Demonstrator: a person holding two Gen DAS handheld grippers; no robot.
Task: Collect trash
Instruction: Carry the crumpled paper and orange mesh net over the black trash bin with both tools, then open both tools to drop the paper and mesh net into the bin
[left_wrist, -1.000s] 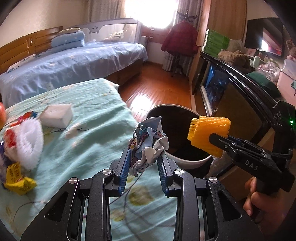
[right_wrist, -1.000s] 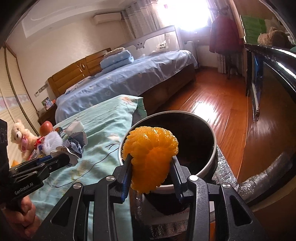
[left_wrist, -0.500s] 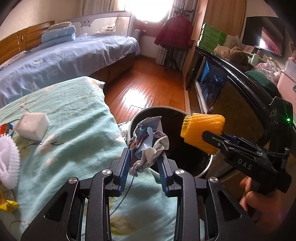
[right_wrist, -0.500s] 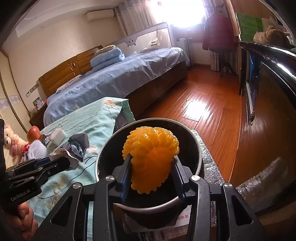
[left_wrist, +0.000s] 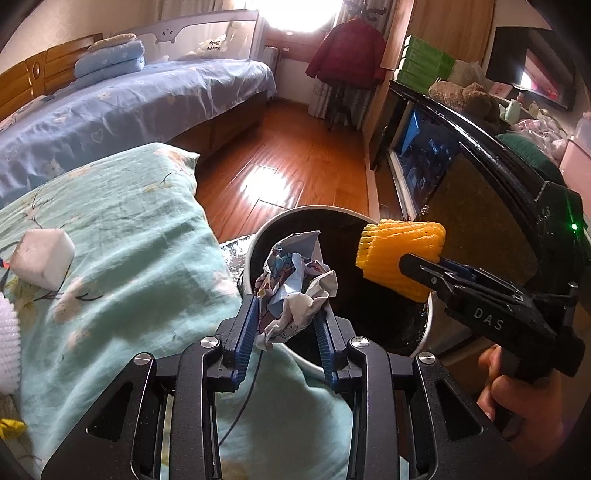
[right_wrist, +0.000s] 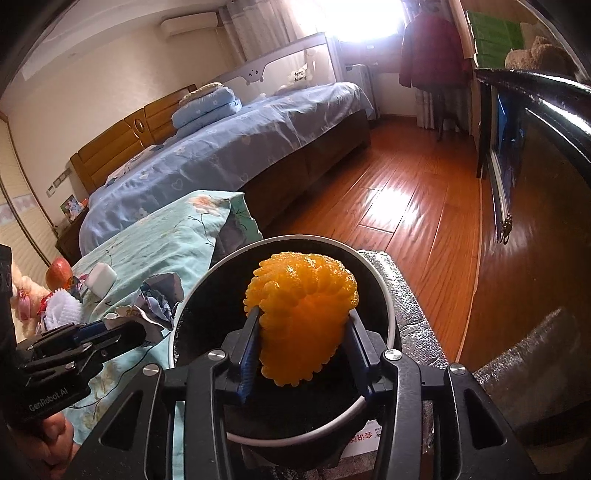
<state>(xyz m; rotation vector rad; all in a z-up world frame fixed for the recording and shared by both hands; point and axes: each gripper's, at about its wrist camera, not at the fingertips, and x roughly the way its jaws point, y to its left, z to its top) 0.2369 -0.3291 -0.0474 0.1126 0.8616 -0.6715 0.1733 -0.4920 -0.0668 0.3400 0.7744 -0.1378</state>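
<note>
Foam net, ribbed, orange-yellow

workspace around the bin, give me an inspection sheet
surface: teal floral bedspread beside bin
job's things: crumpled printed paper and orange foam fruit net over round black white-rimmed bin
clutter: white foam block, white foam net, yellow wrapper
grippers: left gripper shut on paper; right gripper on net
cables: thin dark line on bedspread, cable or print unclear
surroundings: blue bed, wood floor
</note>
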